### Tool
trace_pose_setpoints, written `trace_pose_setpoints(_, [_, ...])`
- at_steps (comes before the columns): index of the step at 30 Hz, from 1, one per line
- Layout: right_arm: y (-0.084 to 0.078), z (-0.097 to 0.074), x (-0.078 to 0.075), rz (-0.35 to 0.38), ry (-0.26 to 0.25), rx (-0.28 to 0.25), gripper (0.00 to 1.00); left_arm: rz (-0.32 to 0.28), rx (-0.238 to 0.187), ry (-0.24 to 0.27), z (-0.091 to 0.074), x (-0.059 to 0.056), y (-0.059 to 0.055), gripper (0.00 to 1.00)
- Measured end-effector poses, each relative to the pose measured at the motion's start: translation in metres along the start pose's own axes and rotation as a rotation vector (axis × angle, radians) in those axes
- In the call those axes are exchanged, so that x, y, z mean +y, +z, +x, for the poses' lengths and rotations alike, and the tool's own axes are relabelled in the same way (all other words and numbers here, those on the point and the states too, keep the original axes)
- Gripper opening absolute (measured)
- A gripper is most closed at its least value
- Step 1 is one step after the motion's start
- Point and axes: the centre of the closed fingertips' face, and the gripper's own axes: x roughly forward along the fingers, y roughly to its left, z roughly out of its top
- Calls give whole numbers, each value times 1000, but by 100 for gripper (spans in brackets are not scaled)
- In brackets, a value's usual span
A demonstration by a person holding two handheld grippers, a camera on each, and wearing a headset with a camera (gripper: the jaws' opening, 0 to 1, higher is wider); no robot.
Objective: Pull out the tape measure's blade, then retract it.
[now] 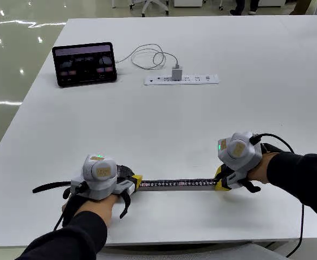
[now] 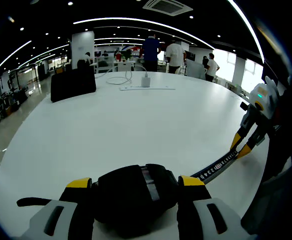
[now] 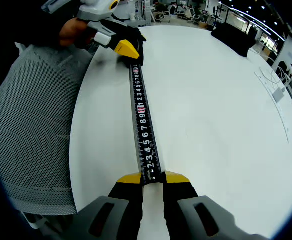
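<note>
The black tape measure case [image 2: 138,192] rests on the white table, clamped between the yellow-tipped jaws of my left gripper [image 2: 136,182] at the near left [image 1: 127,181]. Its blade [image 1: 177,184] lies flat along the table, drawn out to the right, with printed numbers showing [image 3: 145,130]. My right gripper [image 3: 151,177] is shut on the blade's free end at the near right [image 1: 221,183]. In the right gripper view the left gripper [image 3: 121,42] holds the case at the blade's far end.
A dark tablet [image 1: 84,63] stands at the back left. A white power strip [image 1: 181,79] with a charger and a looped cable [image 1: 150,56] lies behind the middle. The table's front edge [image 1: 201,238] runs close below both grippers. A grey mesh chair back [image 3: 33,130] sits beside the table.
</note>
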Motion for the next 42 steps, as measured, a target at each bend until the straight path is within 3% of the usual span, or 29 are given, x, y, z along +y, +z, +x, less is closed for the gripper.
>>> trace_pose_setpoints(42, [18,9,3,-14,8,-12,11,-8,1,-5,-1,0,0,64])
